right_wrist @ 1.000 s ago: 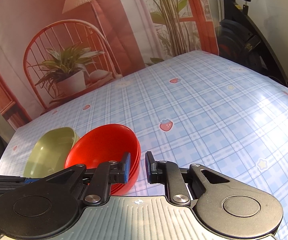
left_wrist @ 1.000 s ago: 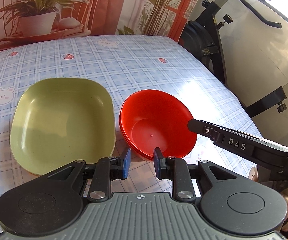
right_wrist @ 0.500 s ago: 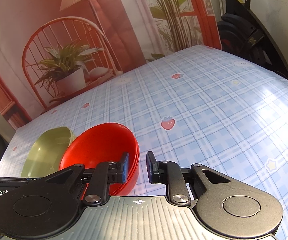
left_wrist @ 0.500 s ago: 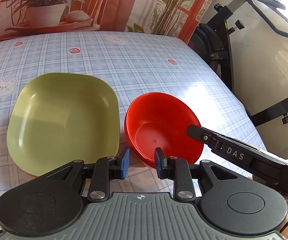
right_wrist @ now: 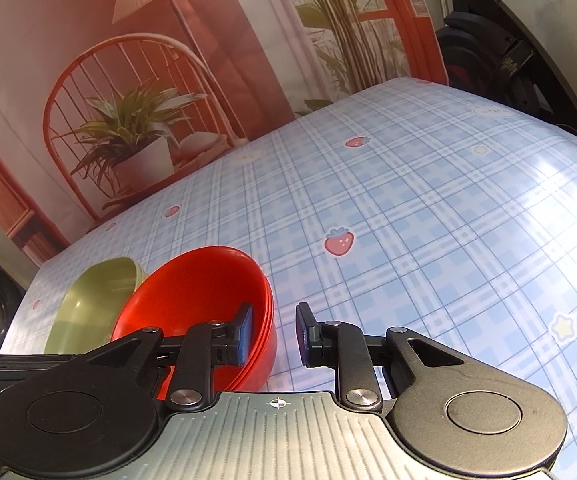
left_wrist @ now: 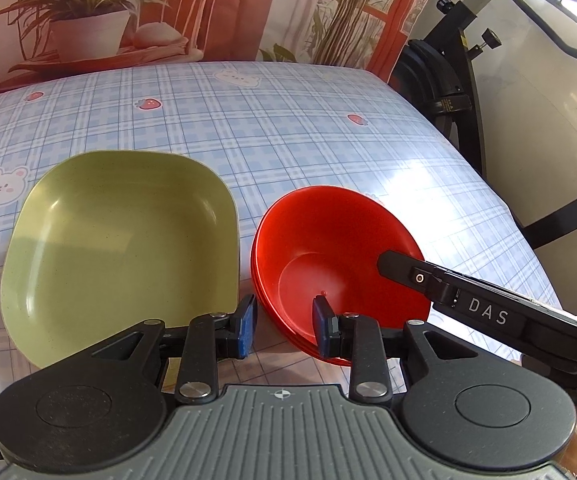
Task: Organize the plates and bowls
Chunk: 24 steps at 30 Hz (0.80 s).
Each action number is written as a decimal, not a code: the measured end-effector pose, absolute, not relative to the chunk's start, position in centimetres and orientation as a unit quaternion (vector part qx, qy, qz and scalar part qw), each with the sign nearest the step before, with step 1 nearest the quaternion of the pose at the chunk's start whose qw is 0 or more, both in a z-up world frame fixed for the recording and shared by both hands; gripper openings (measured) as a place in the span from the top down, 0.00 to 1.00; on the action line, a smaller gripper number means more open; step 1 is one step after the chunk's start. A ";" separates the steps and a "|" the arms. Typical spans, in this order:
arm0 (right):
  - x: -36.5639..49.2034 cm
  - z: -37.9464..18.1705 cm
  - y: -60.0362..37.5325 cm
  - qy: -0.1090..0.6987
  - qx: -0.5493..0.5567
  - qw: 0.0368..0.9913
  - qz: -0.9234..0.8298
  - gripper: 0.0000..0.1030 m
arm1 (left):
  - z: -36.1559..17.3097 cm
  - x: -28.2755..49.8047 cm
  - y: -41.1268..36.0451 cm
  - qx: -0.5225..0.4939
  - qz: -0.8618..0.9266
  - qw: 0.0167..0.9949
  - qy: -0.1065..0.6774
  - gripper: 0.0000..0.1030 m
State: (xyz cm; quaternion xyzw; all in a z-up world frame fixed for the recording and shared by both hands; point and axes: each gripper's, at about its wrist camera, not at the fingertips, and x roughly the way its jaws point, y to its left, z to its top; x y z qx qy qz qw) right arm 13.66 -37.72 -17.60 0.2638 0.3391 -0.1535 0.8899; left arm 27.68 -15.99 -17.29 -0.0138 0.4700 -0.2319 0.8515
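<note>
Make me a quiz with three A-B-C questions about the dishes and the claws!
1. Where is the green square dish?
A. beside the red bowls, on the tablecloth
B. inside them
C. under them

2. What colour are the claw pads?
A. yellow
B. blue
C. white

3. How are the red bowls sitting?
A. upside down
B. nested, open side up
C. scattered apart

Answers:
1 A: in the left wrist view the dish lies just left of the bowls.
2 B: blue shows on the left claw and the right claw.
3 B: their layered rims show in the right wrist view, with the hollow facing up.
</note>
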 end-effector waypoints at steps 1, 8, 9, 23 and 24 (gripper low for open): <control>13.7 -17.6 -37.7 0.339 0.264 0.890 -0.152 0.82 | -17.3 27.7 -16.1 -0.011 -0.232 0.852 0.468 0.70; 13.6 -17.5 -37.6 0.336 0.264 0.892 -0.145 0.88 | -17.3 27.8 -16.6 0.004 -0.230 0.857 0.461 0.70; 13.6 -17.4 -37.5 0.336 0.262 0.893 -0.147 0.89 | -17.2 27.7 -16.5 0.003 -0.232 0.857 0.461 0.70; 12.7 -15.3 -37.2 0.318 0.244 0.900 -0.169 0.89 | -15.7 26.4 -16.7 0.016 -0.262 0.861 0.435 0.70; 12.7 -15.0 -37.1 0.316 0.242 0.901 -0.170 0.89 | -15.5 26.4 -16.6 0.016 -0.264 0.862 0.432 0.70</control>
